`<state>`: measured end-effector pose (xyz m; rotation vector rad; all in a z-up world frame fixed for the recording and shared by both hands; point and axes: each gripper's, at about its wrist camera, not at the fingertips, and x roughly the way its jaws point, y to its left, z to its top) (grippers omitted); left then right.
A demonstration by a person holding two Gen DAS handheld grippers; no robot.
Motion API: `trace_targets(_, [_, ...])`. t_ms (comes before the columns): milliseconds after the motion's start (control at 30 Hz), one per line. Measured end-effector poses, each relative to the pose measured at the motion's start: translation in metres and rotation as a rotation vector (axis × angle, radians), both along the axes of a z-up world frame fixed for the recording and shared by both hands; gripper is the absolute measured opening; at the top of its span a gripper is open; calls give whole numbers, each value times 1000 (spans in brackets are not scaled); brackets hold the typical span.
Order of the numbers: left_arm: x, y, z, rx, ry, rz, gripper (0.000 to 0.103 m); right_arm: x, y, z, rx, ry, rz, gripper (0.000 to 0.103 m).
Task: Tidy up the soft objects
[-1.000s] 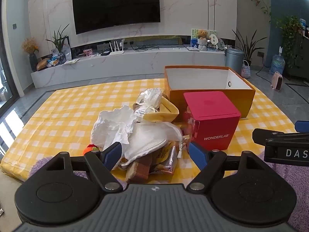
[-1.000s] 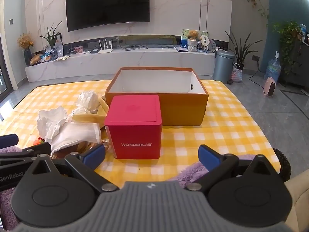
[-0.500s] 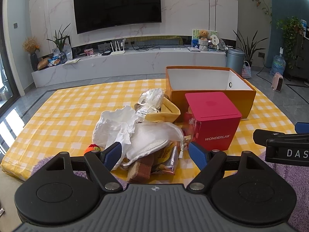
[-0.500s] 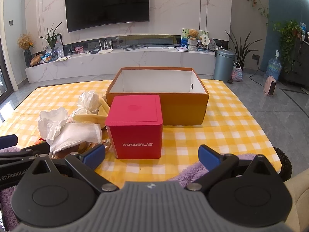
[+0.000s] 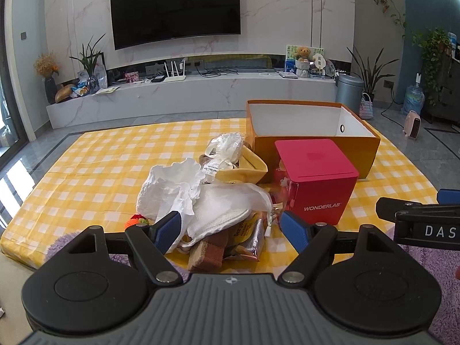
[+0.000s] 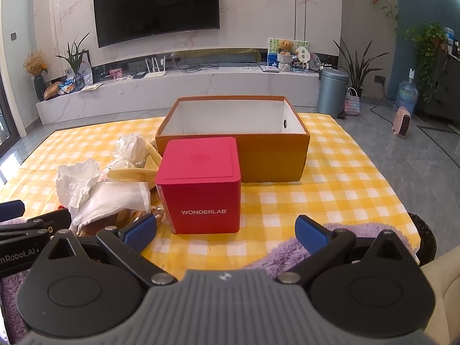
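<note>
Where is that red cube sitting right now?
In both views the red cube stands on the checked cloth, just in front of the open orange box, with the pile of soft things on its left.

A: Bright, even daylight in both views. Glare lies on the floor (image 5: 11, 178) at far left, by the window.

B: Shadows are soft. The wall (image 6: 287, 8) bows from fisheye distortion, corners go dark, and the focus is sharp.
</note>
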<state>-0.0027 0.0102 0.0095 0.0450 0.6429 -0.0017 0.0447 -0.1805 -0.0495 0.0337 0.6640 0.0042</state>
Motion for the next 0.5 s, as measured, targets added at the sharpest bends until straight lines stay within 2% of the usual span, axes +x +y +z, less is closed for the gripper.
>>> trace_targets(500, [-1,-2,-3,-17,9,-8,93,1,-3,-4,22,15,-11,100])
